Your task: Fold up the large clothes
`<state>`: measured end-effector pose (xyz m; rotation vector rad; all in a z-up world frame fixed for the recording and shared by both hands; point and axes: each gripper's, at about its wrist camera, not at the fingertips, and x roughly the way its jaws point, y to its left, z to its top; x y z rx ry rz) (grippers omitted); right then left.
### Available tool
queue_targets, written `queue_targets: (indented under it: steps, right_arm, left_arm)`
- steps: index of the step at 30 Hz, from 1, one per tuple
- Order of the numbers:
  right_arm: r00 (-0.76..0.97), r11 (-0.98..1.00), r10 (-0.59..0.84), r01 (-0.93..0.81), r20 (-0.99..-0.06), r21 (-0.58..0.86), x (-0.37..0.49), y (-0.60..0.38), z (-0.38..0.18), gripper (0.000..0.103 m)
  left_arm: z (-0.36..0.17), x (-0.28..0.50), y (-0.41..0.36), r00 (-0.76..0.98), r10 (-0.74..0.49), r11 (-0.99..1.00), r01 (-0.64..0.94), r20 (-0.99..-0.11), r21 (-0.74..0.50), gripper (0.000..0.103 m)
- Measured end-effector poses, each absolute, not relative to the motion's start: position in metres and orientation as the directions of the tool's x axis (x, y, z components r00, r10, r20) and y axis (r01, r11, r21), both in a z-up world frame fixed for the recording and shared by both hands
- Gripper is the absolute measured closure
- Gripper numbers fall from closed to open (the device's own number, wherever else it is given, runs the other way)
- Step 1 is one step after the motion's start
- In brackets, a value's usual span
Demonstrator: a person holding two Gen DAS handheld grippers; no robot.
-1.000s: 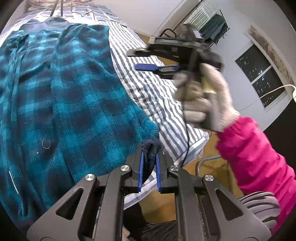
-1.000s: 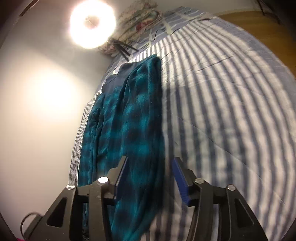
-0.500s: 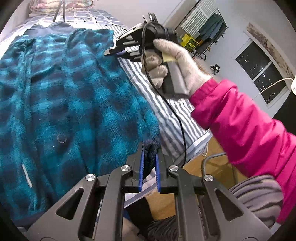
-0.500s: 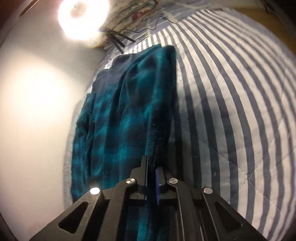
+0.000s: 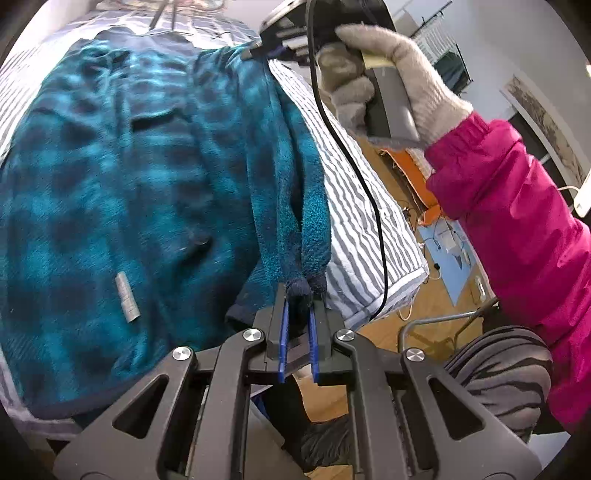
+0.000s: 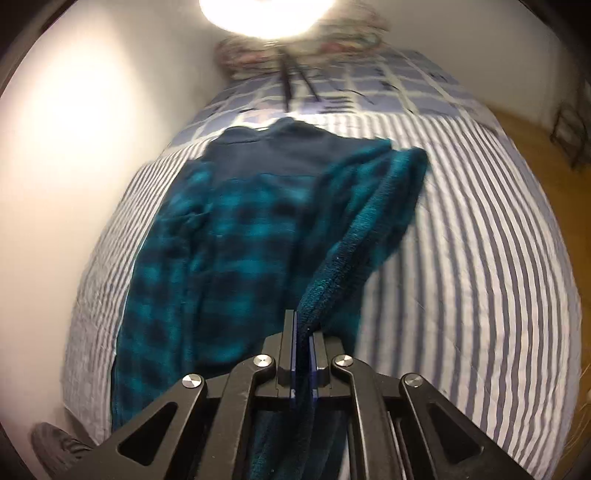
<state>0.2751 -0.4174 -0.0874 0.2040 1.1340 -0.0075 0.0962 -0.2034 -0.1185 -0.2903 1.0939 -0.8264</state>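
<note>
step: i'm folding one side inward | left gripper (image 5: 297,317) clamped on the dark cuff, so the teal plaid fleece garment (image 5: 122,192) stays taut | right gripper (image 6: 303,350) pinched on its lifted long edge | garment lies mostly flat on the striped bed (image 6: 461,266)

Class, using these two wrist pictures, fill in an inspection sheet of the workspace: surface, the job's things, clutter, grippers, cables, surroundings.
Surface: bed with grey-and-white striped quilt.
Job's things: teal and navy checked fleece garment spread on the quilt, its right edge lifted.
Clutter: patterned pillows and dark tripod legs at the far end.
Grippers: left gripper jaws shut on the garment's navy hem; right gripper jaws shut on the fleece edge, held by a hand in a beige knitted glove.
Cables: black cable hanging from the right gripper.
Surroundings: white wall, bright round lamp, wooden floor.
</note>
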Motion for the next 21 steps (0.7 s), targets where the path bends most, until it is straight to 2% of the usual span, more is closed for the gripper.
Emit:
queue_targets:
  steps: [6,11,21]
  right_arm:
    - [0.389,0.998,0.039,-0.051,-0.920,0.020,0.300,-0.334,-0.108,0.101]
    - [0.344,0.972,-0.036,-0.206,-0.938,-0.113,0.310,-0.269,-0.148,0.101]
    - [0.329,0.982,-0.001,-0.177,-0.944,-0.063,0.320,-0.269,-0.155,0.101]
  left_arm:
    - [-0.127,0.097,-0.185,0.203,-0.718,0.683,0.388,-0.666,-0.619,0.096]
    - [-0.134,0.103,-0.175,0.203,-0.712,0.693,0.358,-0.673,-0.625,0.096]
    - [-0.130,0.100,-0.173,0.220,-0.705,0.702,0.354,-0.674,-0.619,0.096]
